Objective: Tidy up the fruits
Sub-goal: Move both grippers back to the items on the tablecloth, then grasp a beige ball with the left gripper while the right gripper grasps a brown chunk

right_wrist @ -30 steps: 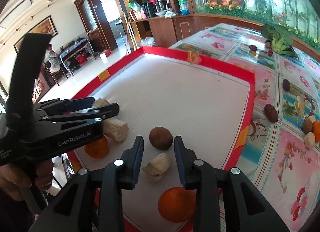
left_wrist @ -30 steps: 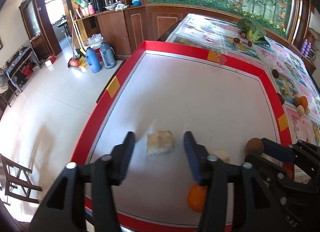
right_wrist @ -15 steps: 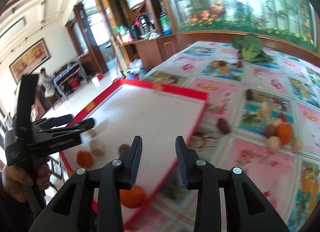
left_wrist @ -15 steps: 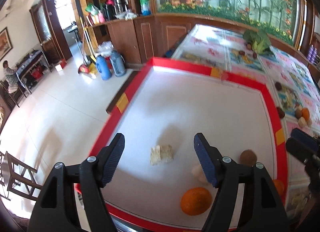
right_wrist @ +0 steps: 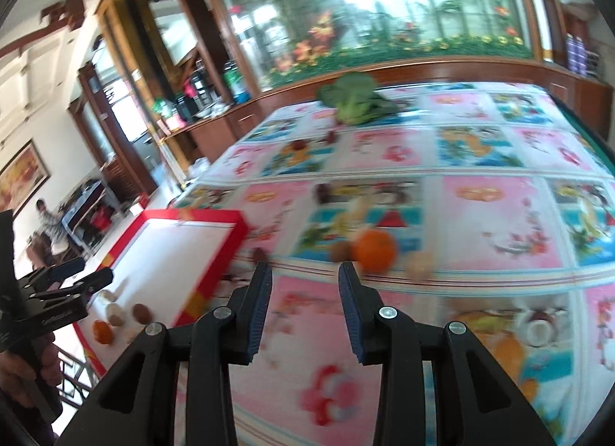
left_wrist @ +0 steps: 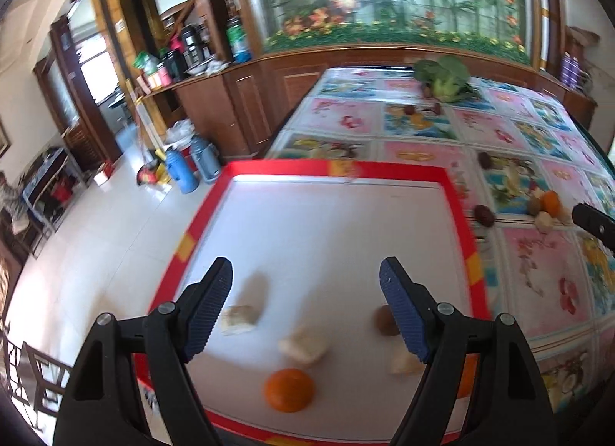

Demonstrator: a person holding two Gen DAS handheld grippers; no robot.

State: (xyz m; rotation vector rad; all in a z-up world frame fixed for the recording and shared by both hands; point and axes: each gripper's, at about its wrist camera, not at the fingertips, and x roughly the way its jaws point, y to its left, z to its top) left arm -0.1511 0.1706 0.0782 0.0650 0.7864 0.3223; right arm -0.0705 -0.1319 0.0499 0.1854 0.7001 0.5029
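My left gripper (left_wrist: 305, 286) is open and empty, raised above the near end of the red-rimmed white tray (left_wrist: 334, 167). On the tray lie an orange (left_wrist: 288, 390), a brown round fruit (left_wrist: 385, 325) and three pale chunks (left_wrist: 303, 346). My right gripper (right_wrist: 305, 292) is open and empty, over the patterned tablecloth to the tray's right. Ahead of it lie an orange (right_wrist: 374, 250), a brown fruit (right_wrist: 340, 250) and a pale piece (right_wrist: 421, 269). The left gripper also shows in the right wrist view (right_wrist: 77, 277).
A leafy green vegetable (right_wrist: 355, 98) lies at the table's far end with small dark fruits (left_wrist: 484, 214) scattered between. A wooden counter with bottles (left_wrist: 184, 57) stands beyond the table. Thermoses (left_wrist: 184, 173) stand on the floor to the left.
Both grippers rose and pulled back from the tray. The left opened wider. The right swung right, from over the tray to over the tablecloth, now facing the loose orange.
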